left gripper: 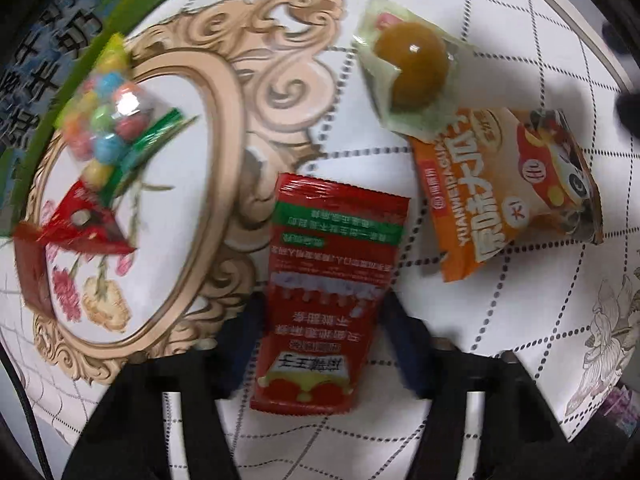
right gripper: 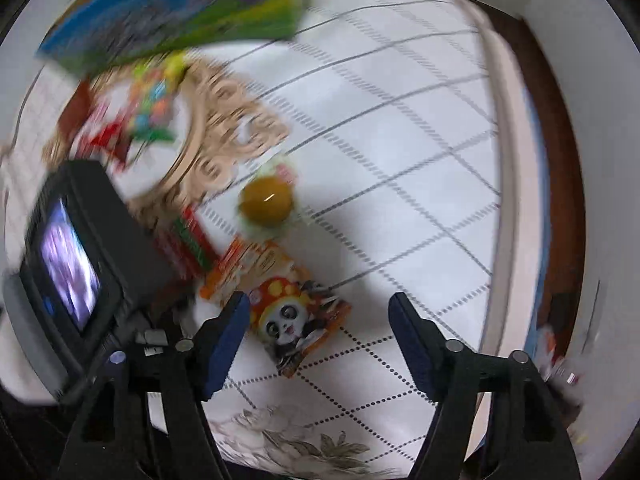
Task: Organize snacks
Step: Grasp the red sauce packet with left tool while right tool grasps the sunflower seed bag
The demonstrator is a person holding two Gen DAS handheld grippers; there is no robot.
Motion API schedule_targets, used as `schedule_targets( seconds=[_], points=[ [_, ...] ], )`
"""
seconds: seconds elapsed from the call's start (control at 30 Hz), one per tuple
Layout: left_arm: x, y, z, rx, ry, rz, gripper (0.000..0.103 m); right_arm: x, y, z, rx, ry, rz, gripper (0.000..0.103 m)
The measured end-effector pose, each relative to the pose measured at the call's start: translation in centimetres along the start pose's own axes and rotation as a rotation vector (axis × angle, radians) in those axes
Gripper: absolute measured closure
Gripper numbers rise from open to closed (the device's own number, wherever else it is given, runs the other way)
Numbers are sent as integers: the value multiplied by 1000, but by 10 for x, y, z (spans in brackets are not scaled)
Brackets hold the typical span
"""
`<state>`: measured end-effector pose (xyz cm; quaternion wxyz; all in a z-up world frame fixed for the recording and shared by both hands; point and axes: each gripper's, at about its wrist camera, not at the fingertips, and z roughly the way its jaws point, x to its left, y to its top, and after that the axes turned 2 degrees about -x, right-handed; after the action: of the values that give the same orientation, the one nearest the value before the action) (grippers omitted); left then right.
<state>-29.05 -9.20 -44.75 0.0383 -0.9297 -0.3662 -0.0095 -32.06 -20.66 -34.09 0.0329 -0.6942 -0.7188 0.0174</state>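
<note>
In the left wrist view a red snack packet (left gripper: 328, 288) lies on the patterned tablecloth (left gripper: 520, 40) between my left gripper's (left gripper: 324, 320) two open fingers; contact cannot be told. An orange panda packet (left gripper: 504, 192) and a clear pack with a brown ball sweet (left gripper: 412, 68) lie to its right. A bag of coloured candy balls (left gripper: 108, 116) and a small red triangular packet (left gripper: 80, 224) lie at the left. In the right wrist view my right gripper (right gripper: 320, 320) is open and empty above the orange panda packet (right gripper: 280, 304), with the brown ball sweet (right gripper: 266, 200) beyond.
A green and blue printed box (right gripper: 180, 12) stands at the table's far side, also at the left wrist view's upper left (left gripper: 48, 64). The left gripper's body with its screen (right gripper: 68, 272) is at the right wrist view's left. The table's edge (right gripper: 516, 120) runs at the right.
</note>
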Motion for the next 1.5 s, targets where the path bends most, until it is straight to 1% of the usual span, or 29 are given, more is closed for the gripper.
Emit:
schedule_targets(
  seconds=[0.07, 0.13, 0.2, 0.3, 0.4, 0.43, 0.47, 0.5, 0.53, 0.57, 0.6, 0.63, 0.67, 0.7, 0.73, 0.77, 0.83, 0.9, 0.97, 1.0, 1.03, 1.1, 1.2, 1.23, 1.27, 1.3, 1.33, 1.37, 1.5],
  points=[
    [16, -4, -3, 11, 1, -61, 50, 15, 2, 10, 34, 0, -86, 27],
    [40, -12, -4, 24, -15, -155, 50, 30, 6, 25, 76, -8, -169, 27],
    [68, -24, -5, 38, -38, -289, 50, 42, 11, 38, 108, -18, -240, 27],
    [117, -48, -3, 59, -111, -551, 50, 59, 19, 64, 195, -39, -335, 27],
    [142, -66, 0, 63, -149, -693, 50, 63, 21, 85, 289, -27, -343, 27],
    [148, -71, 2, 65, -167, -722, 50, 63, 21, 89, 302, -14, -323, 30],
    [151, -74, 3, 63, -186, -739, 50, 61, 22, 92, 308, 6, -288, 37],
    [152, -75, 4, 63, -200, -743, 49, 57, 23, 94, 316, 28, -216, 40],
    [153, -76, 5, 69, -211, -741, 48, 54, 24, 95, 312, 31, -162, 41],
    [153, -75, 7, 72, -218, -732, 47, 50, 26, 92, 292, 38, -91, 42],
    [153, -74, 8, 75, -222, -724, 45, 45, 28, 89, 270, 62, -24, 42],
    [154, -78, 12, 77, -222, -720, 45, 39, 30, 87, 246, 121, 74, 42],
    [153, -77, 13, 79, -220, -715, 45, 34, 30, 86, 240, 183, 152, 39],
    [152, -76, 14, 82, -220, -706, 43, 31, 30, 87, 249, 272, 228, 33],
    [144, -75, 18, 88, -220, -693, 42, 30, 30, 86, 247, 308, 260, 21],
    [141, -74, 20, 94, -218, -679, 39, 29, 31, 83, 229, 319, 282, 17],
    [131, -74, 24, 100, -204, -654, 39, 28, 33, 70, 178, 288, 272, 17],
    [129, -68, 28, 104, -192, -642, 39, 31, 30, 66, 156, 263, 261, 17],
    [131, -64, 26, 83, -191, -677, 40, 32, 28, 65, 135, 219, 241, 17],
    [131, -60, 22, 71, -186, -690, 45, 36, 26, 66, 128, 191, 229, 17],
    [131, -56, 19, 58, -180, -702, 47, 40, 25, 67, 118, 153, 213, 17],
    [136, -48, 14, 34, -185, -724, 47, 46, 26, 70, 106, 116, 207, 17],
    [143, -37, 12, 28, -191, -731, 45, 45, 21, 77, 91, 107, 250, 25],
    [143, -34, 14, 36, -204, -728, 41, 47, 20, 77, 80, 110, 258, 30],
    [141, -31, 17, 51, -228, -718, 34, 51, 18, 77, 76, 124, 261, 37],
    [138, -29, 19, 67, -243, -708, 31, 56, 17, 75, 77, 147, 265, 38],
    [133, -27, 24, 76, -246, -701, 31, 67, 5, 79, 77, 170, 267, 38],
    [129, -27, 26, 85, -246, -690, 30, 70, 5, 77, 81, 199, 267, 38],
    [114, -28, 29, 85, -225, -664, 30, 73, 2, 78, 94, 215, 281, 38]
  ],
)
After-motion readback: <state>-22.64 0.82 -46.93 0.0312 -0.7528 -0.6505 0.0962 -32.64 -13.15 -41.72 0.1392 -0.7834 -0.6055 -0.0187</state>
